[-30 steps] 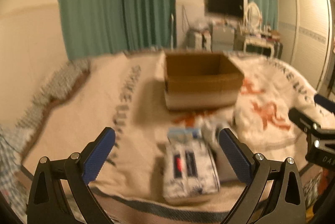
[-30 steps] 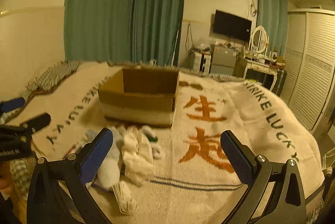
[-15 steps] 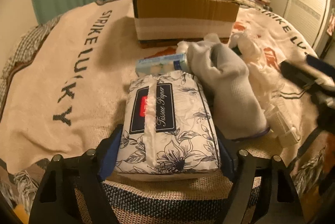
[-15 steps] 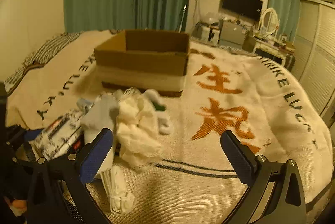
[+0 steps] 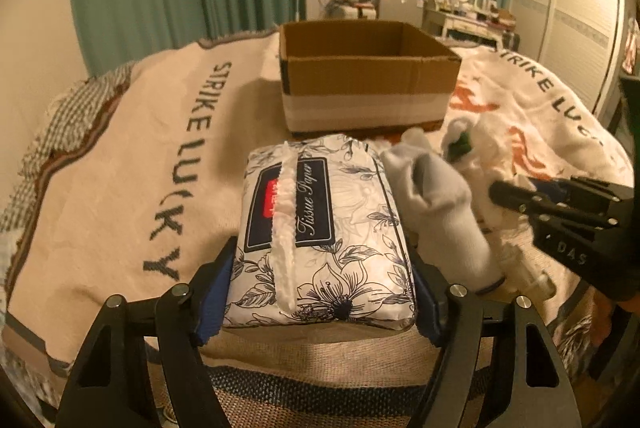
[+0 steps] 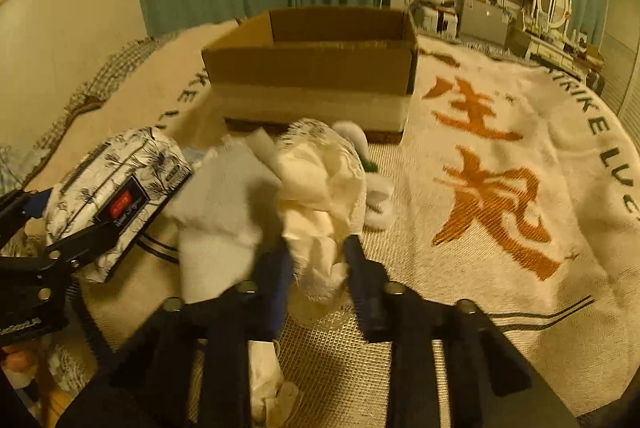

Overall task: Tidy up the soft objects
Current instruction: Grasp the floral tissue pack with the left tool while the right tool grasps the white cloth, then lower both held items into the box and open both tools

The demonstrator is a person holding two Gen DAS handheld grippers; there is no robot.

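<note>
My left gripper point(image 5: 320, 298) is shut on a floral tissue paper pack point(image 5: 320, 228), lifted a little above the bed; the pack also shows in the right wrist view point(image 6: 116, 188). My right gripper point(image 6: 318, 278) is shut on a crumpled cream cloth point(image 6: 320, 204). A grey-white sock point(image 5: 440, 212) lies right of the pack and shows in the right wrist view point(image 6: 220, 212). An open cardboard box point(image 5: 364, 72) stands behind the pile; its inside is hidden from both views. The right gripper shows in the left wrist view point(image 5: 560, 212).
A cream blanket point(image 6: 500, 228) with orange characters and "STRIKE LUCKY" lettering covers the bed. A small white and green item point(image 6: 372, 168) and a rolled white item point(image 5: 528, 272) lie in the pile. Green curtains, a TV and a dresser stand behind.
My left gripper has closed on the tissue pack and raised it. My right gripper has dropped to the pile and closed on the cream cloth.
</note>
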